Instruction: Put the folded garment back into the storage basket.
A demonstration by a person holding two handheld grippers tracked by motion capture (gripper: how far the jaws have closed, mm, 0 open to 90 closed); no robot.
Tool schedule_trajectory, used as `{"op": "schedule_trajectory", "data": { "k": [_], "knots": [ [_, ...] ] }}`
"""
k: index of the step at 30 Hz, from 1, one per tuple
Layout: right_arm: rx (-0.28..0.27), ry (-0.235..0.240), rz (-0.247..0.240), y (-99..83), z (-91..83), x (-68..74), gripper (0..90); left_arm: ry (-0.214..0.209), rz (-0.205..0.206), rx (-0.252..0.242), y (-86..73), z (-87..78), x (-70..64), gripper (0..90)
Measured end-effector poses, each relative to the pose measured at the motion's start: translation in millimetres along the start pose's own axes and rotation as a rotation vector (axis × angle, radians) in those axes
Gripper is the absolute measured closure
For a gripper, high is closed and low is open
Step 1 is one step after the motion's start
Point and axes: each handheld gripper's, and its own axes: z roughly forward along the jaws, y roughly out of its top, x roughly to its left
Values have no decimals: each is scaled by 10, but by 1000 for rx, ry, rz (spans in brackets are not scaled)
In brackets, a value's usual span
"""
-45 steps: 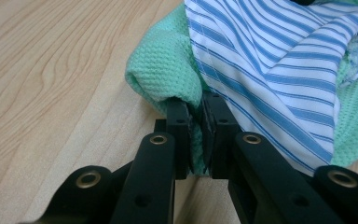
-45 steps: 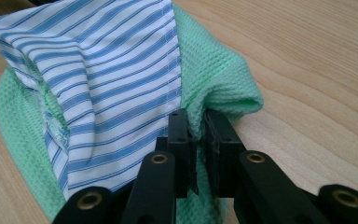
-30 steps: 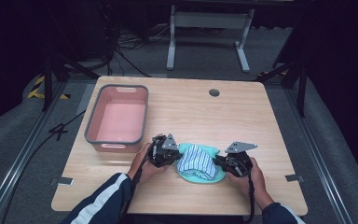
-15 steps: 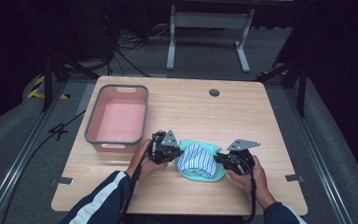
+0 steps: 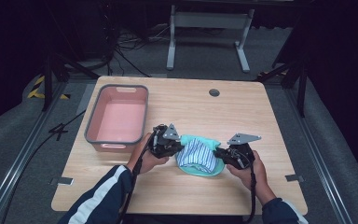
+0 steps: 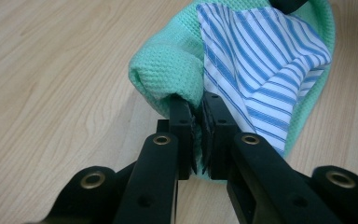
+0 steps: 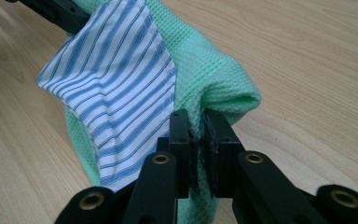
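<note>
Grippers pinching green cloth, table

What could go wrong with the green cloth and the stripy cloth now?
The blue-and-white striped cloth lies loose on the mint-green waffle-knit cloth. No jaw seems to pinch it, so it may slide off if the green one is lifted or tilted.

The left gripper and right gripper each clamp just a small fold at the green cloth's edge; a tug might pull it free.

The pink plastic bin with a grey rim stands apart to the left, so a carry there could spill things.
</note>
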Motion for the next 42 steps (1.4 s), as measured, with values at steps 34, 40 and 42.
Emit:
{"op": "schedule_trajectory", "data": {
  "k": [34, 40, 42],
  "knots": [
    [-78, -19, -73, 659, -126, 173, 825, 120, 21, -55, 169, -575, 199, 839],
    [-89, -13, -102, 899, -108, 271, 825, 152, 3, -77, 126, -747, 280, 839],
    [-88, -9, -109, 950, -96, 297, 825, 164, 0, -79, 107, -802, 309, 839]
  ]
}}
